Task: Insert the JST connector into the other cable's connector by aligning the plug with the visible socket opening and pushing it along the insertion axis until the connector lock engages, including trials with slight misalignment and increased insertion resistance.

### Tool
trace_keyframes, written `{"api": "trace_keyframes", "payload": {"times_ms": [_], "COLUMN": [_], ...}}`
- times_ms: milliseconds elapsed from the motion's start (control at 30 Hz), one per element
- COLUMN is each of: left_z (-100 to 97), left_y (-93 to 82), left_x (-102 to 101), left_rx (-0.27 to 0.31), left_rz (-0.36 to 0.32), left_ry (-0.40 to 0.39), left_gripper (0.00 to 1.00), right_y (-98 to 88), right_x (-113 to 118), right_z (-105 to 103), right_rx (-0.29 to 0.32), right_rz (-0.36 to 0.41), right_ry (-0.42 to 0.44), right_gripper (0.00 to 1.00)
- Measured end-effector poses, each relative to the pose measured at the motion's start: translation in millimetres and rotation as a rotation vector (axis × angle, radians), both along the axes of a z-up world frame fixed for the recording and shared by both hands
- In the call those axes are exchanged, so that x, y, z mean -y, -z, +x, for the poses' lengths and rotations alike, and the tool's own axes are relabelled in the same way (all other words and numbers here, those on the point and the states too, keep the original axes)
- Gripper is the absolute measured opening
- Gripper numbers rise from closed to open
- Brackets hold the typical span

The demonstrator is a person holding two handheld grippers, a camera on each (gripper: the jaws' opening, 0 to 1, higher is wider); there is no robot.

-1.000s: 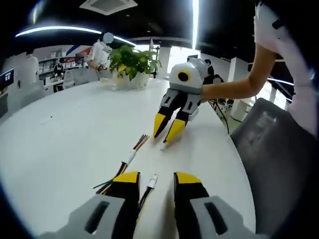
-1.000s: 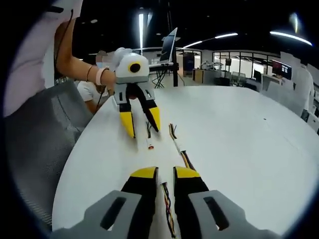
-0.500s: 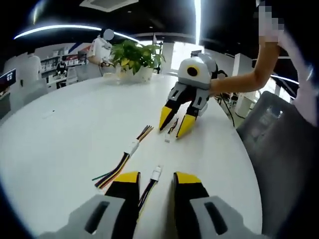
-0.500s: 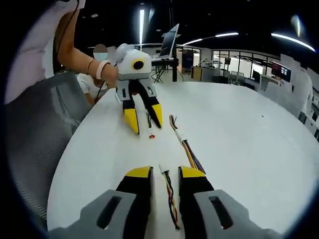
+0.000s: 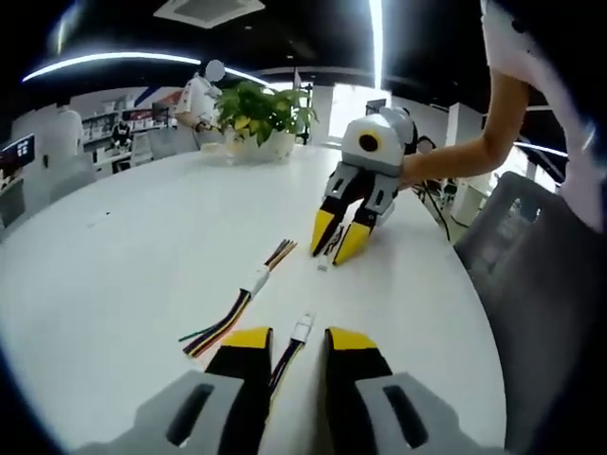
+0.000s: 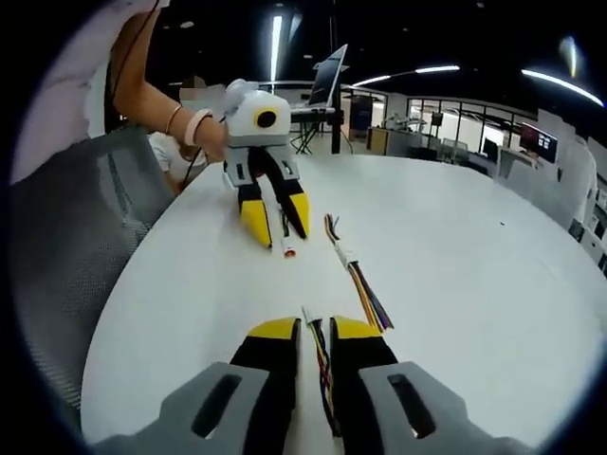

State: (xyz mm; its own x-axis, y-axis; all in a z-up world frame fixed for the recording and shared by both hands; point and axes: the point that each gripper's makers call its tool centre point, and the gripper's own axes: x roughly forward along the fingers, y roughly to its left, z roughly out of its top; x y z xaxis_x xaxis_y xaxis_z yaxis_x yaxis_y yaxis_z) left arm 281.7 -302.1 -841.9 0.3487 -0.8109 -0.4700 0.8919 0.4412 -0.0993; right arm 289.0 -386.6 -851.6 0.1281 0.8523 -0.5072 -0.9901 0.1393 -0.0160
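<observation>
On the white table [image 5: 123,246] my left gripper [image 5: 297,339] stands open. A thin cable with a white JST connector [image 5: 302,329] lies between its jaws. In the right gripper view the same gripper [image 6: 276,223] faces me, with that connector [image 6: 288,252] just past its tips. My right gripper [image 6: 315,332] is shut on a second cable's coloured wires [image 6: 319,358]. From the left gripper view its yellow tips [image 5: 337,239] sit close together, a small white plug [image 5: 324,261] poking out in front. The two connectors point at each other, well apart.
A third multicoloured cable with a white connector mid-length [image 5: 254,280] lies beside the line between the grippers [image 6: 346,261]. A potted plant [image 5: 256,114] stands at the far table edge. Grey chair [image 5: 531,284] and the person's arm [image 5: 465,156] flank the table.
My right gripper's jaws have narrowed onto the wires since half a second ago. The left jaws have come slightly closer together. Both views shifted a little.
</observation>
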Motion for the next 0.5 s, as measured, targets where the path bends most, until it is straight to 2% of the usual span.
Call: {"api": "trace_keyframes", "payload": {"times_ms": [200,500], "left_z": [-2.7,-3.1], "left_y": [0.2,0.5], "left_x": [0.5,3.9], "left_rx": [0.019,0.017], "left_rz": [0.001,-0.024], "left_ry": [0.02,0.038], "left_gripper": [0.06,0.0], "right_y": [-0.6,-0.4], "right_x": [-2.0,-3.8], "right_z": [-1.2,-1.2], "right_rx": [0.004,-0.012], "right_rz": [0.006,0.014], "right_ry": [-0.014,-0.007], "right_gripper": [0.06,0.04]}}
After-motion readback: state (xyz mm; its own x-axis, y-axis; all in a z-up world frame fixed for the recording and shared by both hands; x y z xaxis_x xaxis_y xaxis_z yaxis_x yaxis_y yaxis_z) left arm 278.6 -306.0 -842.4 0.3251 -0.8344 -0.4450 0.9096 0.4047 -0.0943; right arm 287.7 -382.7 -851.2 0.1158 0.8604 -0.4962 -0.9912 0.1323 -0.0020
